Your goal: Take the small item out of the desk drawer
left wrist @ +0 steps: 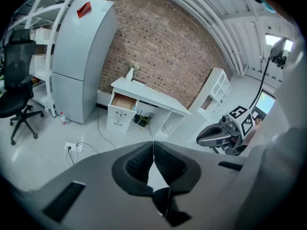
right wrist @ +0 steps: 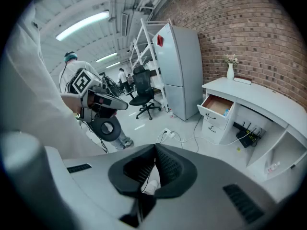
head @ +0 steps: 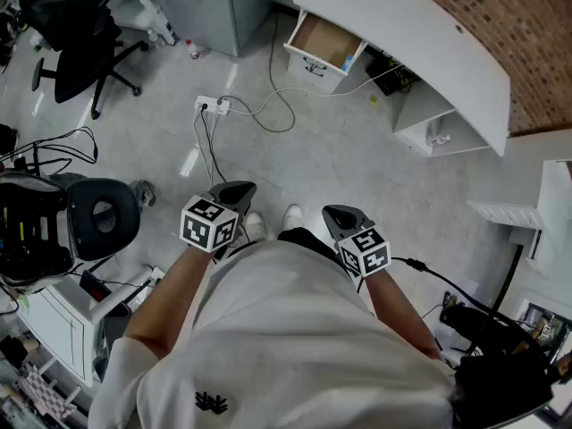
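head view: curved white desk (head: pixel 420 36), wood-lined drawer (head: pixel 322 40)

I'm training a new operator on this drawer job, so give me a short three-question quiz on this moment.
1. True or false: the top drawer of the white desk stands open.
2. The jaws of the right gripper are: A) wide apart; B) together, holding nothing; C) closed on a bottle.
3. What lies on the floor in front of the desk, with cords plugged into it?
Key: 1 true; 2 B; 3 the power strip.
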{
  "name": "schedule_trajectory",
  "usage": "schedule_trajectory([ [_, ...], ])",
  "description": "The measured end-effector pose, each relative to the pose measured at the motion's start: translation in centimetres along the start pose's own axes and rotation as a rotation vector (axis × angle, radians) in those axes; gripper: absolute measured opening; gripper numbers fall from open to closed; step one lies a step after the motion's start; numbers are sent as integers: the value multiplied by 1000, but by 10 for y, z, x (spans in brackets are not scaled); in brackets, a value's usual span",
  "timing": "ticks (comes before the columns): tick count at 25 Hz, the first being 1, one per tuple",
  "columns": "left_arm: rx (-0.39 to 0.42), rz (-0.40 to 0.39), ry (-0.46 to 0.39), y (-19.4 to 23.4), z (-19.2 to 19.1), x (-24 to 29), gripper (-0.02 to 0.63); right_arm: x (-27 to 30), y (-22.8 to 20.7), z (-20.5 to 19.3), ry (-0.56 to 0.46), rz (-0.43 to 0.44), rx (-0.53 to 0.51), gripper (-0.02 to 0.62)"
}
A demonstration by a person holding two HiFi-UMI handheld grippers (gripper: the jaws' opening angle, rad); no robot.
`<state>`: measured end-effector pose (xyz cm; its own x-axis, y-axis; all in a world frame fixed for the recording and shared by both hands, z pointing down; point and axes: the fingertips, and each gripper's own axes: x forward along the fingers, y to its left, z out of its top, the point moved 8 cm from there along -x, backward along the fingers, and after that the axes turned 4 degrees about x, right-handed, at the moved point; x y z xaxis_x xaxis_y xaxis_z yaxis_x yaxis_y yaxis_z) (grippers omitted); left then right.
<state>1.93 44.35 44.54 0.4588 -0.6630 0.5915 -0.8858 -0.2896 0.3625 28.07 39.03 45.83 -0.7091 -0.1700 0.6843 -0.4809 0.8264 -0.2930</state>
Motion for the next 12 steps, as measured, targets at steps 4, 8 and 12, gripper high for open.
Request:
schedule_trajectory([
  [4,-11,-19,-12,-35,22,19,23,-20,-31,2,8,4,-5,29],
  [8,35,-15,1,-30,62,47,25,-10,-73,31,-7,23,-11,29],
  [12,0,12,-12,-13,76,65,25,8,-97,35,15,36,8,29],
])
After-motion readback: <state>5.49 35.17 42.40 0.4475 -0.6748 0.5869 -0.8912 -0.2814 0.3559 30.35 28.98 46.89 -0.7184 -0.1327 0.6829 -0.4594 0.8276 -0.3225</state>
